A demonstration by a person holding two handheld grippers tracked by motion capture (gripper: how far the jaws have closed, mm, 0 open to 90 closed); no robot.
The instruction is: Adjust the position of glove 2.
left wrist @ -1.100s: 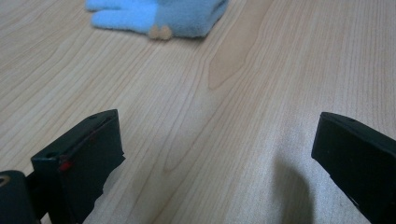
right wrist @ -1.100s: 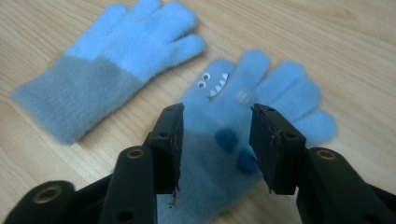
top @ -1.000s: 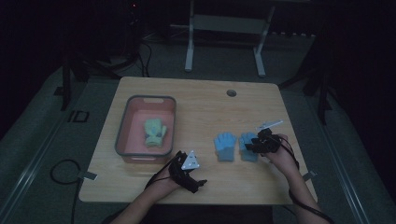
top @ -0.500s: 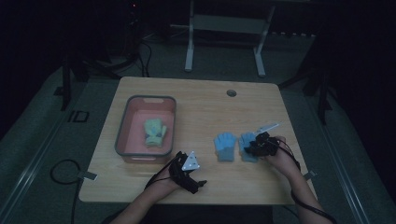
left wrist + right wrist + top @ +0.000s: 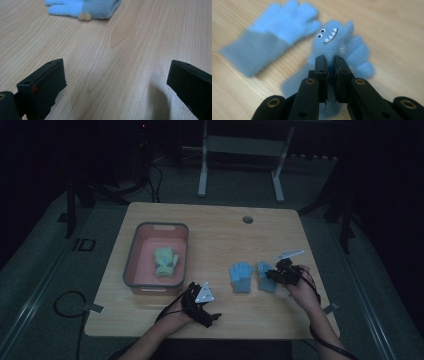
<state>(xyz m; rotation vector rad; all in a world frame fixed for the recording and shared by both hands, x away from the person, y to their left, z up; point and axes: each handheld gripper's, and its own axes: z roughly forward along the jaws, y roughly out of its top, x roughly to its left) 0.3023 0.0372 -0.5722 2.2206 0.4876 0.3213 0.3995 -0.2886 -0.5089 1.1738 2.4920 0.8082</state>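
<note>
Two blue gloves lie on the wooden table [image 5: 215, 235]: a plain one [image 5: 241, 277] [image 5: 279, 27] and, to its right, one with a toothy face [image 5: 263, 276] [image 5: 332, 37]. My right gripper [image 5: 272, 274] [image 5: 330, 58] has just been closing and is shut on the faced glove, pinching its fabric below the face. My left gripper [image 5: 207, 307] [image 5: 116, 75] rests open near the table's front edge with bare wood between its jaws; a blue glove [image 5: 82, 7] lies farther ahead of it. A green glove [image 5: 165, 261] lies in the pink bin [image 5: 131, 265].
The bin stands on the left half of the table. A round hole [image 5: 247, 219] is in the tabletop near the far edge. A metal frame [image 5: 240, 150] stands on the floor behind the table, and a cable [image 5: 65, 302] loops on the floor at left.
The right gripper has edged slightly onto the faced blue glove. The left hand and its gripper have stayed where they were.
</note>
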